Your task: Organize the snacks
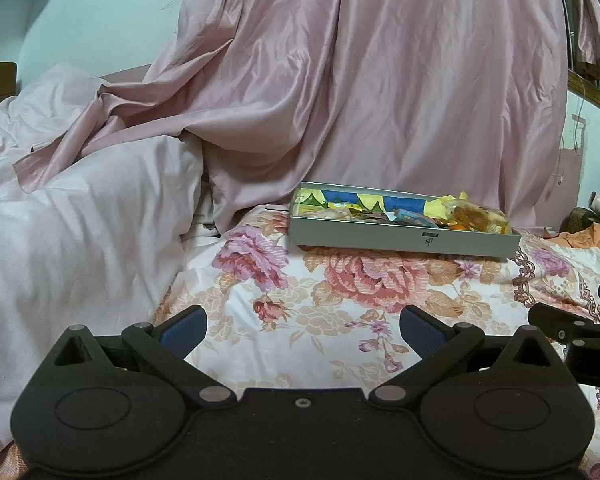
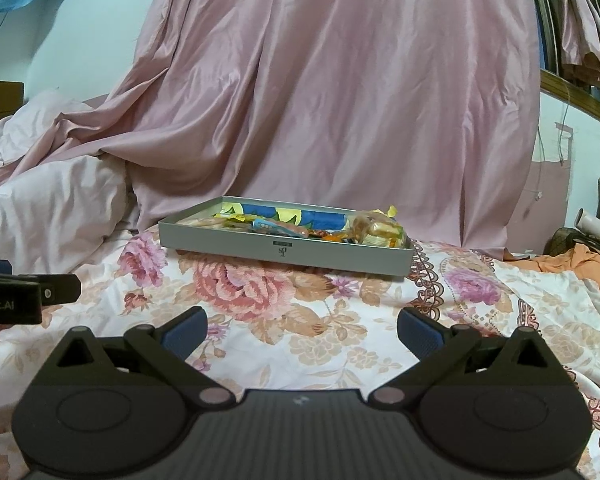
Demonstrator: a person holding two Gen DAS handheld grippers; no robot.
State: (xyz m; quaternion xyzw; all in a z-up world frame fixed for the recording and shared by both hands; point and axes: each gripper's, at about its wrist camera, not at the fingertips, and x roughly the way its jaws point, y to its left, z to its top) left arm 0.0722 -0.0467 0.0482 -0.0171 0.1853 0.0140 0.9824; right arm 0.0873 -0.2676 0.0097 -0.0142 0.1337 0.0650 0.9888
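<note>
Snack box: shallow grey tray (image 1: 400,242) on the bed, toward its far edge, just before the curtain; wrapped snacks (image 1: 480,218) piled inside.
Bed cover: floral sheet (image 1: 340,280), pink roses on white.
Far side: pink curtain (image 1: 380,80) draped down onto the bed.
Left corner: pale duvet (image 1: 79,220), bunched.
Left claw (image 1: 303,330): wide, empty, well short of tray.
Right claw (image 2: 302,330): wide, empty.
</note>
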